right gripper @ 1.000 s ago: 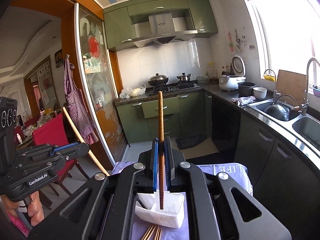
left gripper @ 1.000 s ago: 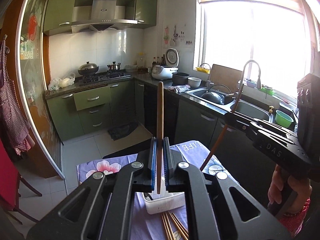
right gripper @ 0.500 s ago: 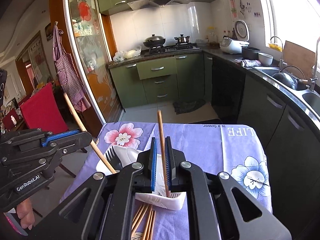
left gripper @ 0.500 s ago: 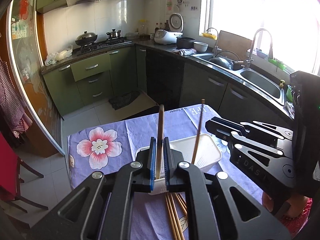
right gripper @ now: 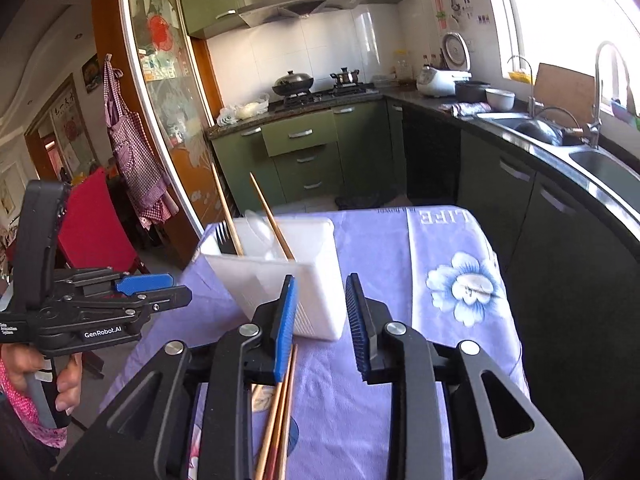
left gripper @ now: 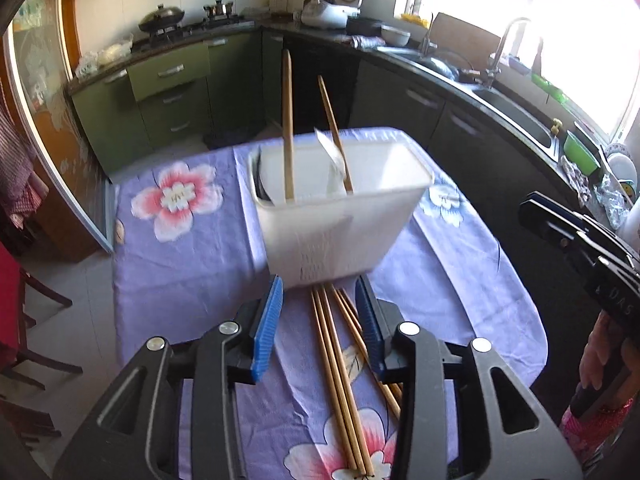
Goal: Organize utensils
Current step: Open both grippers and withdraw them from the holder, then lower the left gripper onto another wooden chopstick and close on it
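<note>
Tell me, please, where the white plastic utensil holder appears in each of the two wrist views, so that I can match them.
Left wrist view: the white utensil holder sits at the centre, just beyond the open left gripper.
Right wrist view: it stands left of centre, just beyond the open right gripper.
Shared landmark: the two chopsticks standing in it, with loose chopsticks on the purple flowered tablecloth.
</note>
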Demonstrator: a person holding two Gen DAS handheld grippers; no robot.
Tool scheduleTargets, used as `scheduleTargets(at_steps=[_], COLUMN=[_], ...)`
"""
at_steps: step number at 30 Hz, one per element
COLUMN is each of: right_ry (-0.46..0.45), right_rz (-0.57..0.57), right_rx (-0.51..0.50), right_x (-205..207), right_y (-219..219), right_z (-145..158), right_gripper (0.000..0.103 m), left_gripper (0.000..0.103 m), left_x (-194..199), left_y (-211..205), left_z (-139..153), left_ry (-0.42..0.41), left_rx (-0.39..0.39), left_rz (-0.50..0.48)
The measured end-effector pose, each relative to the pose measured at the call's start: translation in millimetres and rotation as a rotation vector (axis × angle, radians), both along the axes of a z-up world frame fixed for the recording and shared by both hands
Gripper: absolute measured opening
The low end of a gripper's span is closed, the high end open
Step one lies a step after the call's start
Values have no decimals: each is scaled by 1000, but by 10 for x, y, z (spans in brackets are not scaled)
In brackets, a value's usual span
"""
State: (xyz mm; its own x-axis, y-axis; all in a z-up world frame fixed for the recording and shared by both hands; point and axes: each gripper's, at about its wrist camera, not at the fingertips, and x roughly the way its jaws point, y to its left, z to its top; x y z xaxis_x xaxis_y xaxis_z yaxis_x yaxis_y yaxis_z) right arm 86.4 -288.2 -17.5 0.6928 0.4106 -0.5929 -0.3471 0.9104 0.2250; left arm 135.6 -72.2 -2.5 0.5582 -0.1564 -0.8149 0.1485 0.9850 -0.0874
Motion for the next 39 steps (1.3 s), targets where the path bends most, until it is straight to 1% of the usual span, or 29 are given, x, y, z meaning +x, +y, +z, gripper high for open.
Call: scheduleTargets(at_steps=[3, 5, 6, 7, 8, 9, 12, 14, 20, 21, 23, 28, 32, 35, 37, 38, 39], right_ry=[83, 127, 144, 157, 166, 174, 184, 188, 181, 179, 179, 183, 190, 192, 193, 193, 194], right_rz=[-18, -26, -26, -28, -29, -28, -26, -25, -17, -16, -15, -12, -2, 7, 14, 17, 19], right_rx=[6, 11, 18, 23, 25, 28, 37, 44, 61, 64, 67, 69, 67, 64, 59, 56, 54], right_x=[-12, -13, -17, -16, -19, -24, -20, -8, -18, -25, -24, -17, -5, 1, 5, 5, 8], right_y=[-124, -189, -215, -232, -246, -257, -275, -285, -274, -271, -277, -263, -225, -195, -167, -151, -140], right_z=[-344, -534, -613, -671, -717, -753, -814, -831, -776, -766, -755, -763, -781, -789, -793, -797, -801], right_gripper=[28, 28, 28, 28, 28, 28, 28, 28, 28, 31, 32, 32, 32, 32, 32, 32, 35], left_gripper=[36, 35, 31, 22, 18, 18, 18, 18, 18, 18, 18, 18, 18, 18, 15, 8, 7], left_x=[75, 117, 150, 183, 213, 233, 275, 286, 334, 334, 333, 327, 361, 357, 356, 355, 349], left_y=[-15, -40, -45, -49, -46, -44, -21, -37, -119, -122, -124, -120, -216, -312, -349, -363, -367], left_z=[-468, -718, -818, -909, -989, -1041, -1121, -1148, -1229, -1244, -1254, -1255, -1320, -1335, -1341, -1346, -1349], left_ry=[130, 187, 212, 239, 264, 274, 288, 286, 297, 300, 297, 304, 312, 296, 289, 285, 282], left_rx=[-24, -19, -15, -12, -12, -8, -9, 5, 49, 52, 63, 67, 77, 100, 103, 105, 104], left_rz=[11, 14, 16, 22, 25, 31, 45, 44, 45, 46, 49, 51, 44, 38, 35, 35, 37])
